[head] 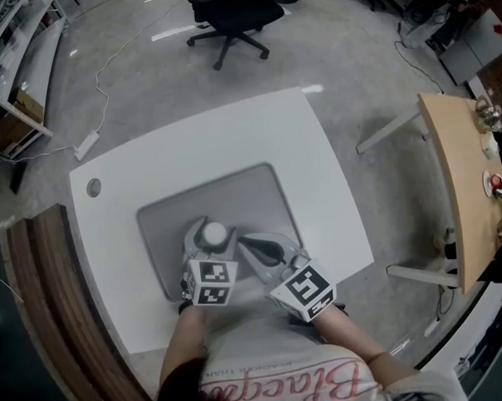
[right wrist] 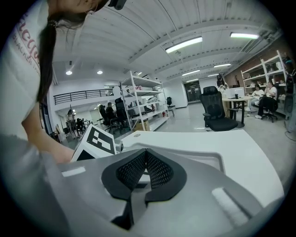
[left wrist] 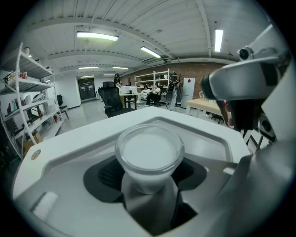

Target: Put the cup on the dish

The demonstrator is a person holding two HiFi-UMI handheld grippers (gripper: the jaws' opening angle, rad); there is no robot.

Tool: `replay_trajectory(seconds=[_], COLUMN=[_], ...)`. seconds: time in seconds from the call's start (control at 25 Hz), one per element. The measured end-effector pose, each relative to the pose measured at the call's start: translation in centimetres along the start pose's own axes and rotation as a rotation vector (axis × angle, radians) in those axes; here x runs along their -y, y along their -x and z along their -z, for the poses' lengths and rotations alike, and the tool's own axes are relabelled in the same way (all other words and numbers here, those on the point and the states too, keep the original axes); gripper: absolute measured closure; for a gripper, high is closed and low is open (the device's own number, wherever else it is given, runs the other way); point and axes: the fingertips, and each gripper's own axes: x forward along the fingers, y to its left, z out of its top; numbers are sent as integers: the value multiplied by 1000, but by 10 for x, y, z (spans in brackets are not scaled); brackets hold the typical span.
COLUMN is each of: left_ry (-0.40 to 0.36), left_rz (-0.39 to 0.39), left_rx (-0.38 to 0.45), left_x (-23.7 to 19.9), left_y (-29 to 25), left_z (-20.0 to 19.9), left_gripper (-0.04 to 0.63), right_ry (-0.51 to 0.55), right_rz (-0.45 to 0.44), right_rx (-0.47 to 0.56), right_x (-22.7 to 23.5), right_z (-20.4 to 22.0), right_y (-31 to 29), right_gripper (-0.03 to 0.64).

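Note:
A small white cup (head: 213, 234) sits between the jaws of my left gripper (head: 206, 241), over the near part of the grey dish (head: 259, 187), a shallow rimmed tray on the white table (head: 149, 150). In the left gripper view the cup (left wrist: 149, 155) fills the gap, and both black pads (left wrist: 107, 173) lie against its sides. Whether its base rests on the dish (left wrist: 208, 134) is hidden. My right gripper (head: 254, 242) is just to the right over the dish, shut with its mesh pads (right wrist: 159, 171) meeting and nothing between them.
A black office chair (head: 230, 18) stands beyond the table. A light wooden table (head: 462, 186) is at the right. A dark wooden ledge (head: 48, 304) runs along the near left. A round grommet (head: 93, 187) sits in the table's left corner.

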Motion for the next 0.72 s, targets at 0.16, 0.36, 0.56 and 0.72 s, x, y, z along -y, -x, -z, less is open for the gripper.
replay_trajectory(seconds=[0.16, 0.36, 0.56, 0.72], left_ry=[8, 24, 19, 24], left_rz=[-1, -14, -17, -13], left_rx=[-2, 29, 59, 83], left_x=[-3, -5, 0, 2], left_y=[8, 28, 50, 67], left_z=[3, -9, -15, -16], left_gripper=[296, 299, 303, 318], right_ry=[8, 16, 10, 12], right_rz=[-9, -12, -7, -1], right_rx=[-7, -8, 19, 35], right_x=[-5, -11, -17, -27], right_z=[1, 2, 1, -4], right_y=[0, 2, 3, 3], right_gripper=[615, 615, 615, 617])
